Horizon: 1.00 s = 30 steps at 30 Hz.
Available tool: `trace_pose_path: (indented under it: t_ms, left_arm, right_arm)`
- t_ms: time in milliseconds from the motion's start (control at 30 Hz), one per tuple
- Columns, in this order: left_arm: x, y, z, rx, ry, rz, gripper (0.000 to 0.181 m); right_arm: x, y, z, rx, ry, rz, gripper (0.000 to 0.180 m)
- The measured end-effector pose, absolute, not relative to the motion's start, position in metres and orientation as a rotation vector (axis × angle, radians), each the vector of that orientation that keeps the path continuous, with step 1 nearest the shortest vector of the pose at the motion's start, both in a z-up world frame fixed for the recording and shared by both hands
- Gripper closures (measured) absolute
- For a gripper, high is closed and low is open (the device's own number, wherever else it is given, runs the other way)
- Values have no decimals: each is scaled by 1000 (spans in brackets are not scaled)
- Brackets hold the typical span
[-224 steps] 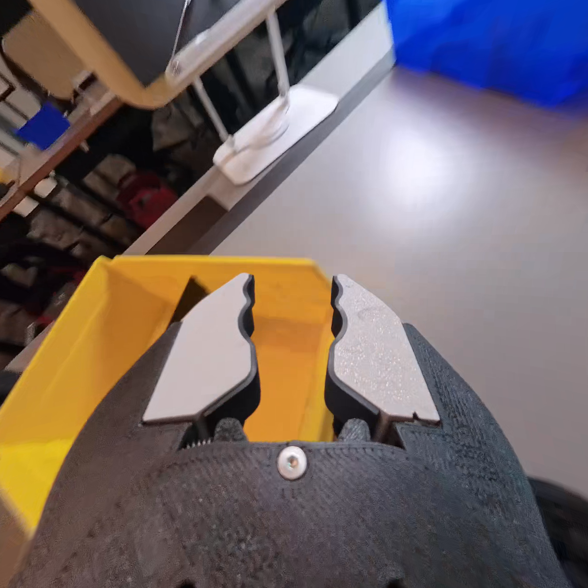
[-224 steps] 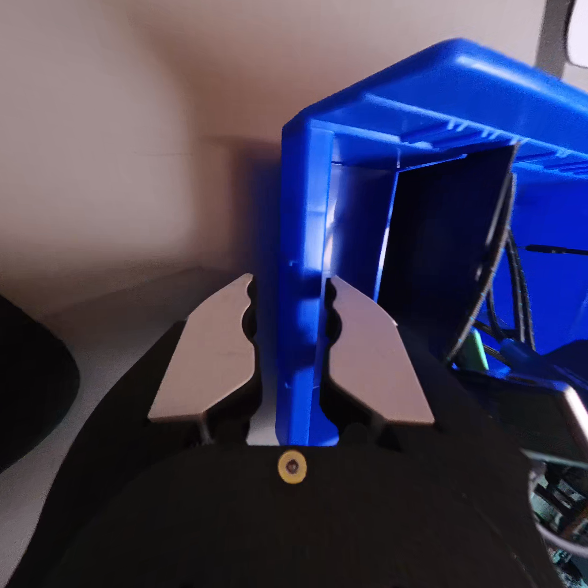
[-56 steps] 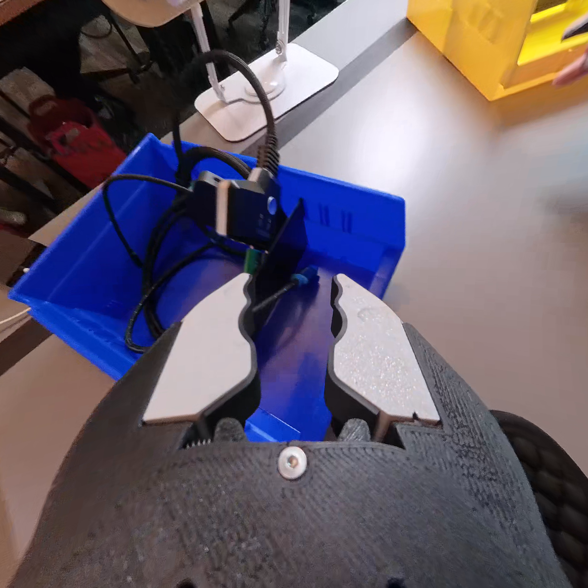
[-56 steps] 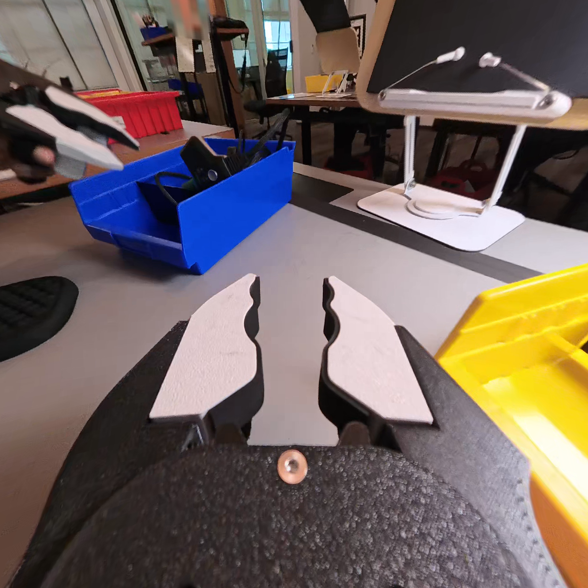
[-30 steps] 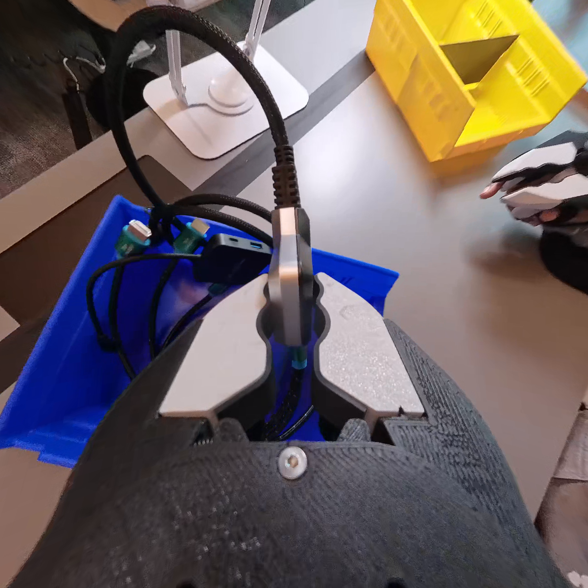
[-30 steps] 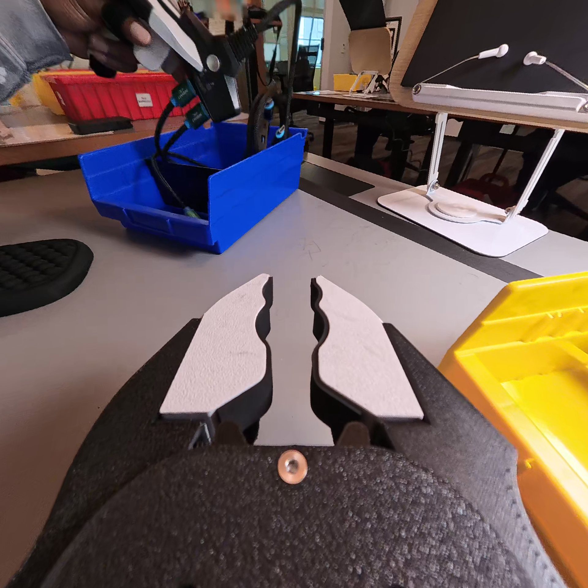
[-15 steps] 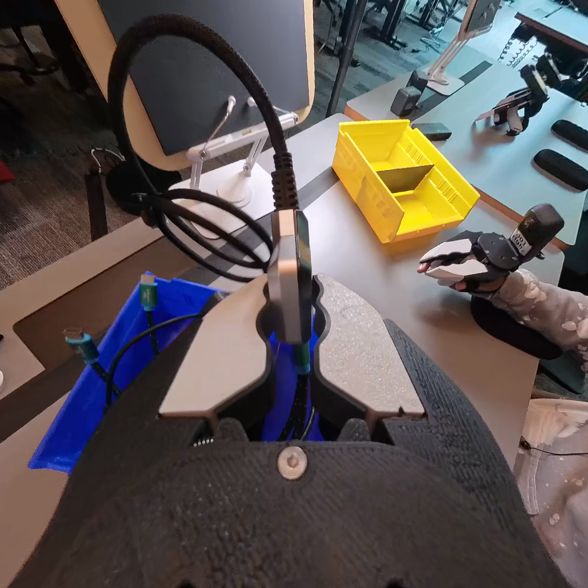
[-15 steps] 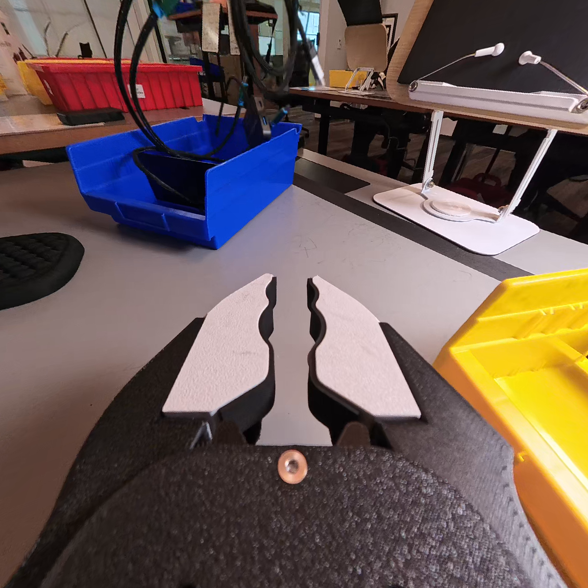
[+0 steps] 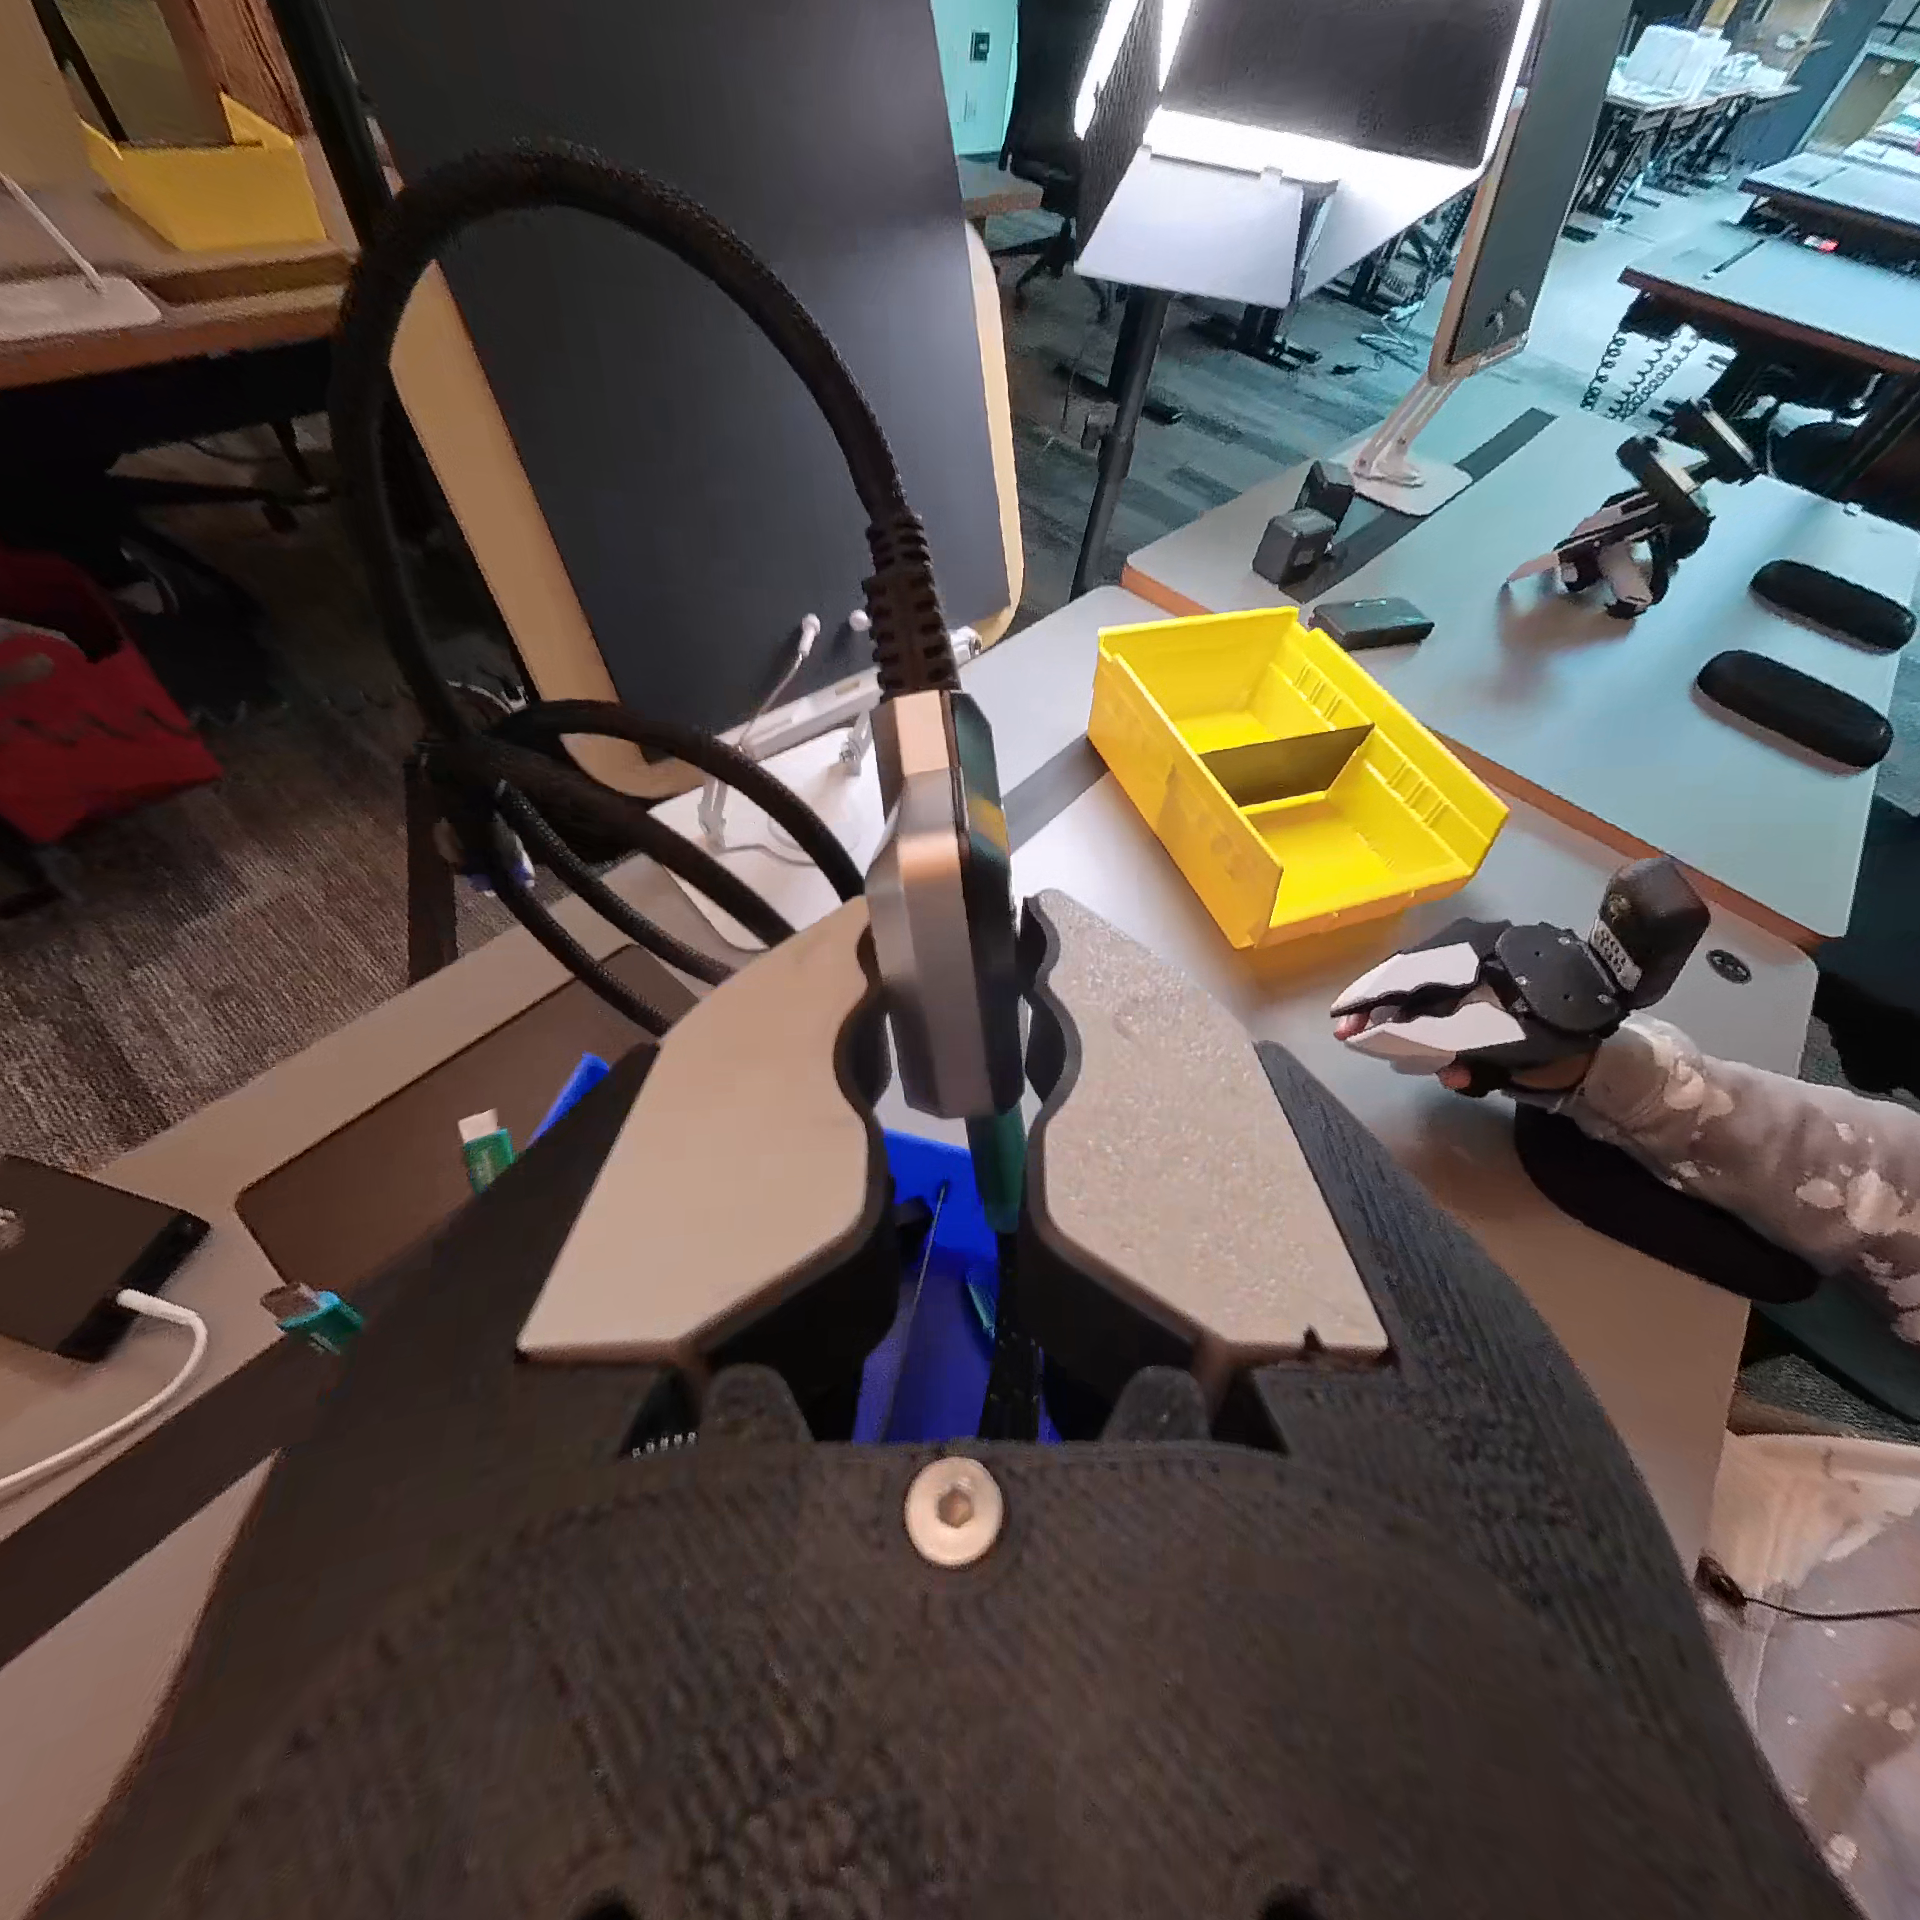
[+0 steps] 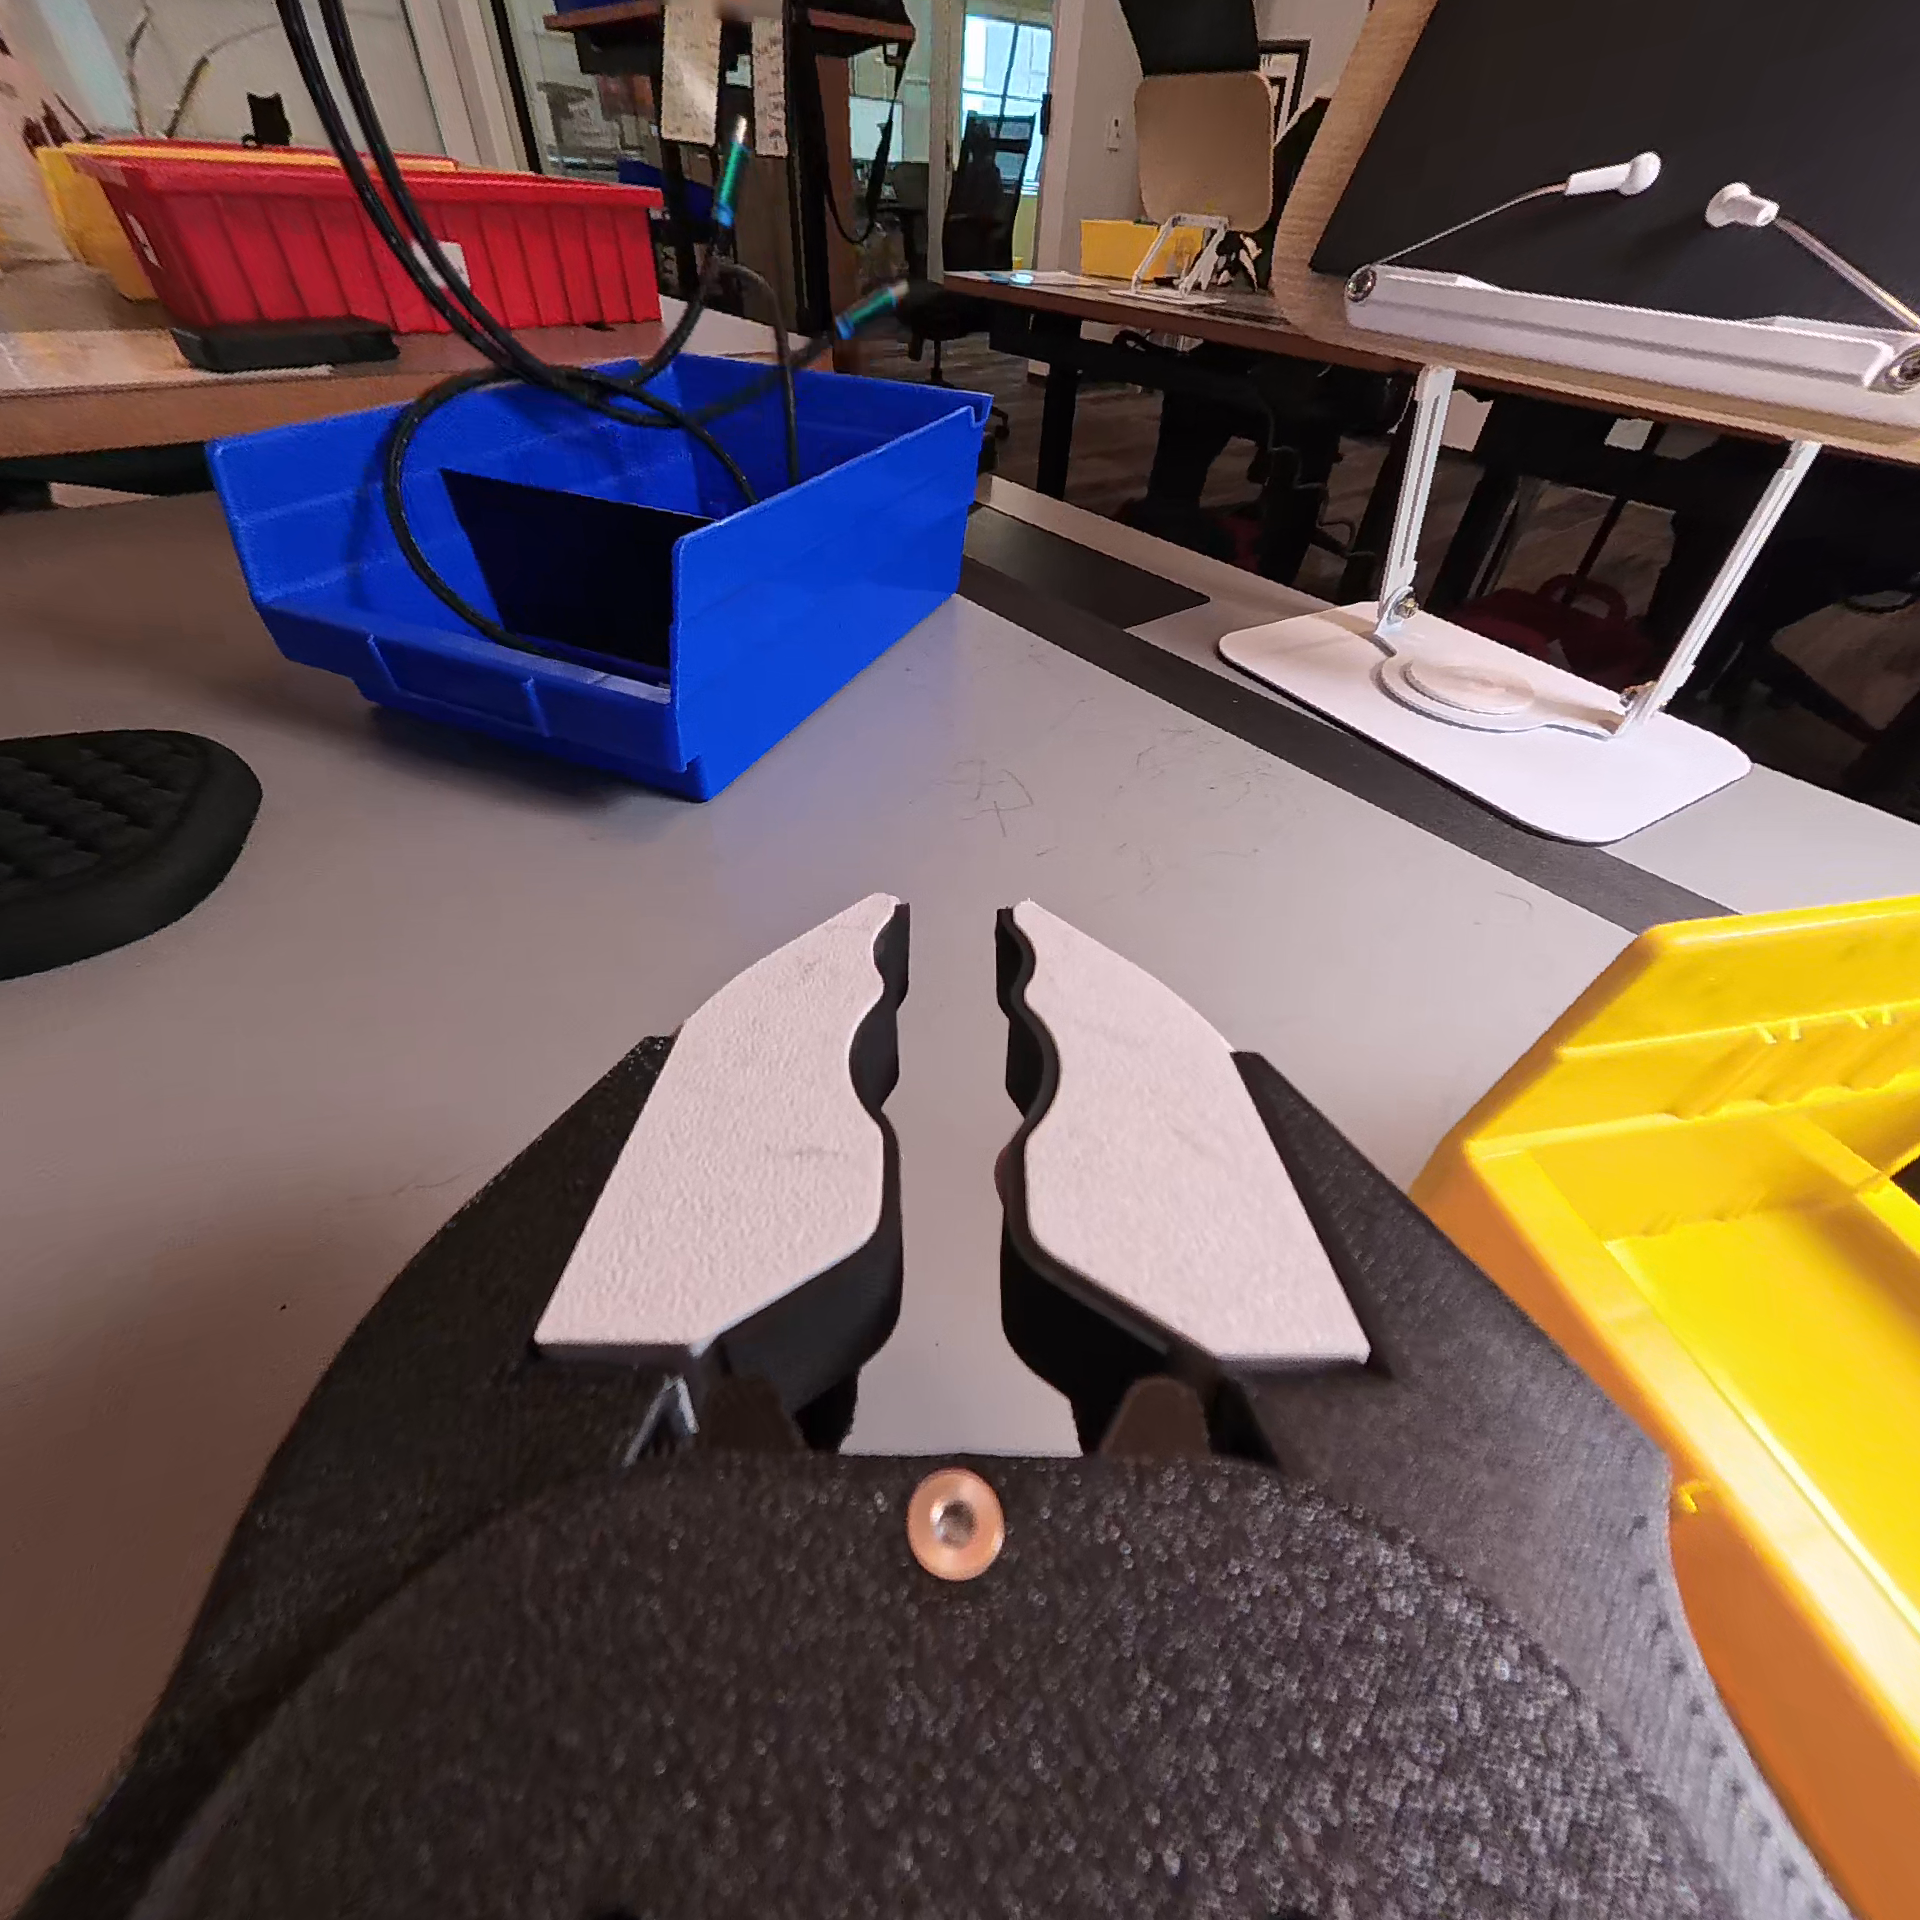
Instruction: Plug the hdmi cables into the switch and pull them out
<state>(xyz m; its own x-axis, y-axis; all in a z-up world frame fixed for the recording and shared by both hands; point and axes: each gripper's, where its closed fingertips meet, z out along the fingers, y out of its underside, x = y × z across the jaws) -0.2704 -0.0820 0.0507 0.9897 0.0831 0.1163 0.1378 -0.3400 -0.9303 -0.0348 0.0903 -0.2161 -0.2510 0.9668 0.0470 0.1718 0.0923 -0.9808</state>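
Observation:
My left gripper [image 9: 948, 935] is shut on the grey switch [image 9: 935, 831] and holds it edge-on, high above the blue bin [image 9: 925, 1236]. A thick black braided cable [image 9: 582, 197] loops up from the switch's top. Thin cables with teal plugs [image 9: 486, 1143] dangle below it. In the right wrist view these cables [image 10: 416, 260] hang from above into the blue bin [image 10: 810, 582], with a teal plug [image 10: 734, 171] in the air. My right gripper [image 10: 951, 920] is empty, low over the grey table, its jaws a narrow gap apart. It also shows in the left wrist view [image 9: 1423, 1003].
A yellow bin [image 10: 1714, 1195] with a black divider sits just right of my right gripper; it also shows in the left wrist view [image 9: 1288, 769]. A white stand [image 10: 1486, 717] is at the table's far edge. A black pad [image 10: 104, 831] lies left. Red bins [image 10: 395, 239] stand on another table.
My left gripper closed on the switch in the blue bin and has lifted it well above the bin, cables trailing. My right gripper's jaws have narrowed; it has stayed low by the yellow bin.

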Motion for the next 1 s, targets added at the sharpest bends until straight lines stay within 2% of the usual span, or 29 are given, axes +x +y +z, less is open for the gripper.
trace_pose_path:
  t_ms: [567, 867, 1000]
  left_arm:
    - [-256, -81, 199, -1851, -84, 250, 156]
    - [-249, -80, 241, -1847, -82, 342, 156]
    - [-238, -78, 233, -1848, -96, 271, 156]
  right_arm:
    - [-34, 89, -215, -1143, -1572, 1234, 166]
    - [-33, 87, -214, -1136, -1578, 1237, 166]
    - [-32, 84, -211, -1114, -1580, 1248, 166]
